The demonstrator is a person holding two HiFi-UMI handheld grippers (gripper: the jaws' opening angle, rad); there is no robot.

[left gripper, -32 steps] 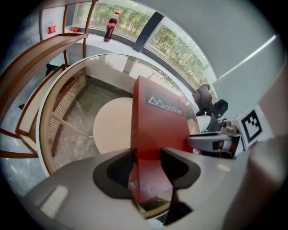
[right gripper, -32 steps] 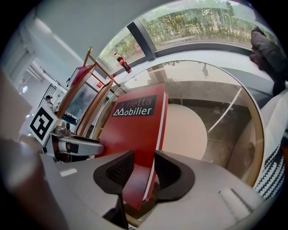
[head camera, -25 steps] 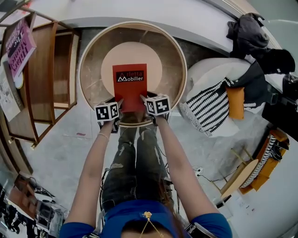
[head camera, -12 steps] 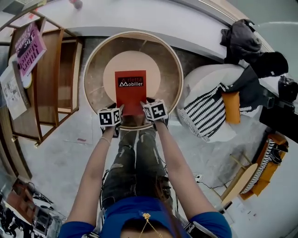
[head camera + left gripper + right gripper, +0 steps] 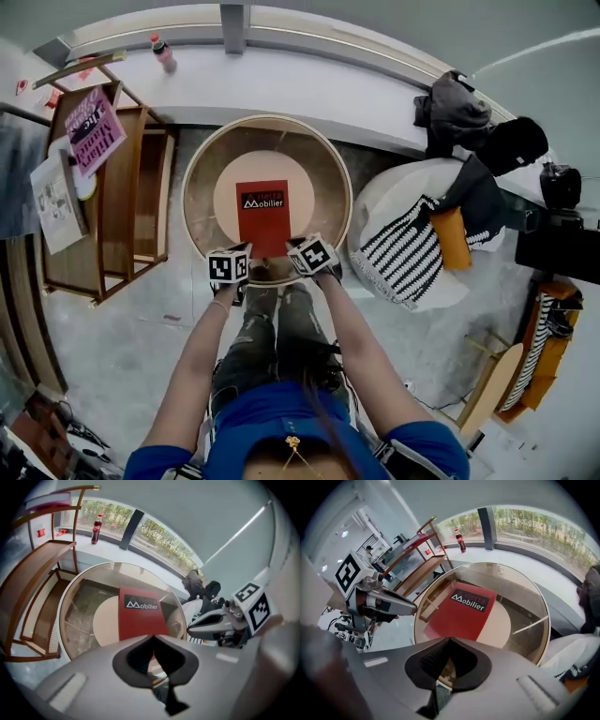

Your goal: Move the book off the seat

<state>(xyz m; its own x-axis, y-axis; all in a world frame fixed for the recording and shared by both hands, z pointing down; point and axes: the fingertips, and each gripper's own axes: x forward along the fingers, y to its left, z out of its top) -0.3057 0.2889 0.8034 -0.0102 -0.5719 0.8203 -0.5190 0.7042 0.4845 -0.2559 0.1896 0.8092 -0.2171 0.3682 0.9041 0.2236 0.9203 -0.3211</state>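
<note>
A red book (image 5: 262,217) with a black label is held over the round cream seat (image 5: 230,202) of a wood-rimmed tub chair (image 5: 267,122). My left gripper (image 5: 246,255) is shut on the book's near left corner, and its jaws have just closed further. My right gripper (image 5: 289,251) is shut on the near right corner, its jaws likewise just closing. In the left gripper view the book (image 5: 140,618) rises from the jaw tips (image 5: 153,638), clear of the seat. In the right gripper view the book (image 5: 464,611) overlaps the chair rim above the tips (image 5: 448,640).
A wooden shelf unit (image 5: 122,206) with a pink magazine (image 5: 94,131) stands left of the chair. A cola bottle (image 5: 163,52) is on the window ledge. A white pouf with a striped throw (image 5: 412,248) and orange cushion (image 5: 453,236) sits right. My legs are below the chair.
Both grippers have risen with the book's near edge between them. The head view has pulled back, so the chair and book look smaller and the window ledge has come into sight.
</note>
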